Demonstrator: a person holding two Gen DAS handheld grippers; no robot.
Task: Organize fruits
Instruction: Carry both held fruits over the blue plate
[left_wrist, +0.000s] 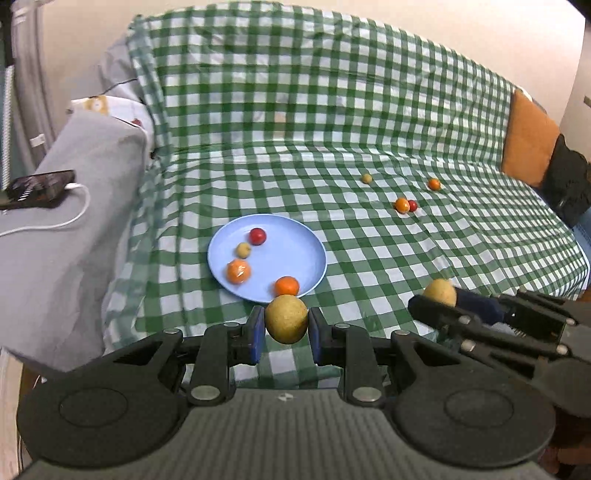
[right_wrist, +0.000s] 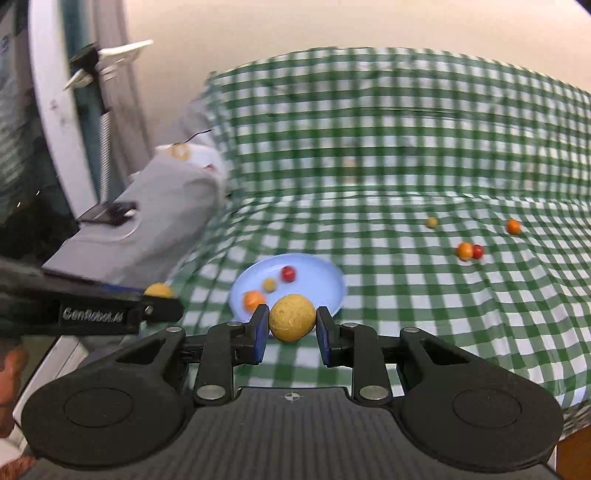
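Observation:
My left gripper (left_wrist: 287, 325) is shut on a yellow-brown round fruit (left_wrist: 286, 319), held just in front of the light blue plate (left_wrist: 295, 251). The plate holds a red fruit (left_wrist: 257, 236), a small yellow one (left_wrist: 243, 250) and two oranges (left_wrist: 238, 271) (left_wrist: 286, 286). My right gripper (right_wrist: 291, 326) is shut on another yellow round fruit (right_wrist: 291, 317), held before the same plate (right_wrist: 325, 280). The right gripper also shows in the left wrist view (left_wrist: 436, 301), at the right. Loose fruits lie on the cloth: a small yellow one (left_wrist: 366, 178), an orange (left_wrist: 434, 184), an orange beside a red one (left_wrist: 402, 205).
A green checked cloth (left_wrist: 332, 129) covers the sofa seat and back. A grey armrest (left_wrist: 74, 206) at left carries a phone on a white cable (left_wrist: 37, 186). An orange cushion (left_wrist: 528, 140) and a black one (left_wrist: 569, 184) lean at the right end.

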